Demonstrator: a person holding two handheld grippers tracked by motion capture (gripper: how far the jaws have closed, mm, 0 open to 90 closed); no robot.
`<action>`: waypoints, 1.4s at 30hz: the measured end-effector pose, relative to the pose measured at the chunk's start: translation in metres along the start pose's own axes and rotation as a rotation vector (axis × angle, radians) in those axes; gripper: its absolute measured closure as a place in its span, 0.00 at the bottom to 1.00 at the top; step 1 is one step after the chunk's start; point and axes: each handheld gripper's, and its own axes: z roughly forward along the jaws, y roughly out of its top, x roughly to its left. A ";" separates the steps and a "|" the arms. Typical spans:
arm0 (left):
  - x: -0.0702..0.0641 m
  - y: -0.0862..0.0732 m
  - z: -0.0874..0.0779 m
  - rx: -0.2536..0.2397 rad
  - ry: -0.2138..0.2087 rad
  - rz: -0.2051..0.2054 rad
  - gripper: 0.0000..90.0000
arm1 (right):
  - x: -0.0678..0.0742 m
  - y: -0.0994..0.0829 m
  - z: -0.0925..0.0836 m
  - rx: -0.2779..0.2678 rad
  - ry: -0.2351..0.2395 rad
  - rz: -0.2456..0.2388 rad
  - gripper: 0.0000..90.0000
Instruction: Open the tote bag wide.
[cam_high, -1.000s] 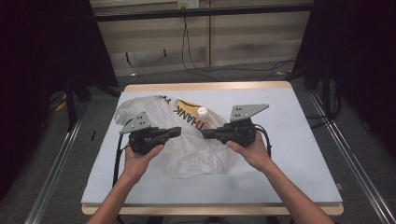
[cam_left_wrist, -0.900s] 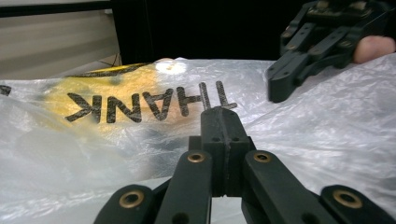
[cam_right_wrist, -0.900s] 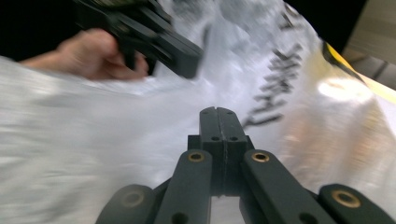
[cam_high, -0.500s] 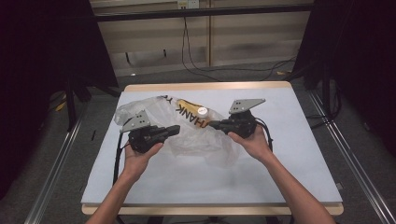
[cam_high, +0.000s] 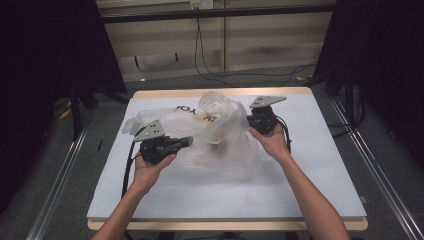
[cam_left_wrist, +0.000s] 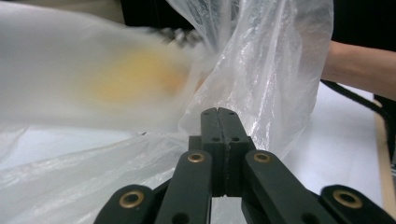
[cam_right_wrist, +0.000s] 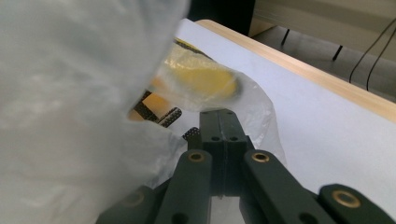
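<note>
A crumpled clear plastic bag (cam_high: 215, 125) with black lettering (cam_high: 182, 109) lies on the white table (cam_high: 310, 175). My left gripper (cam_high: 187, 142) holds its near-left side, jaws shut on the film (cam_left_wrist: 261, 70) at the tips (cam_left_wrist: 219, 114). My right gripper (cam_high: 249, 121) is on the bag's right side, jaws shut (cam_right_wrist: 219, 114) with film (cam_right_wrist: 70, 93) bunched around them. Part of the bag stands puffed up between the two grippers. A yellow-orange thing (cam_right_wrist: 205, 79) shows blurred through the film (cam_left_wrist: 135, 79); I cannot tell what it is.
The table's wooden far edge (cam_high: 220, 93) runs behind the bag. Cables (cam_high: 280, 131) trail from both grippers over the tabletop. Metal rails (cam_high: 380, 175) flank the table, and dark curtains stand at both sides.
My right gripper has moved toward the table's far right, dragging the bag's side with it; the bag now stands taller and stretched. The left gripper has stayed nearly still.
</note>
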 end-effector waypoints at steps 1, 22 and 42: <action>0.000 0.000 0.000 0.000 0.000 0.000 1.00 | -0.003 -0.002 0.002 -0.001 0.000 0.017 1.00; 0.025 -0.031 0.068 0.201 0.017 -0.026 1.00 | -0.025 -0.048 0.038 0.135 -0.015 0.075 1.00; 0.024 -0.055 0.083 0.355 0.013 0.001 1.00 | -0.029 -0.065 0.033 0.162 -0.034 0.113 1.00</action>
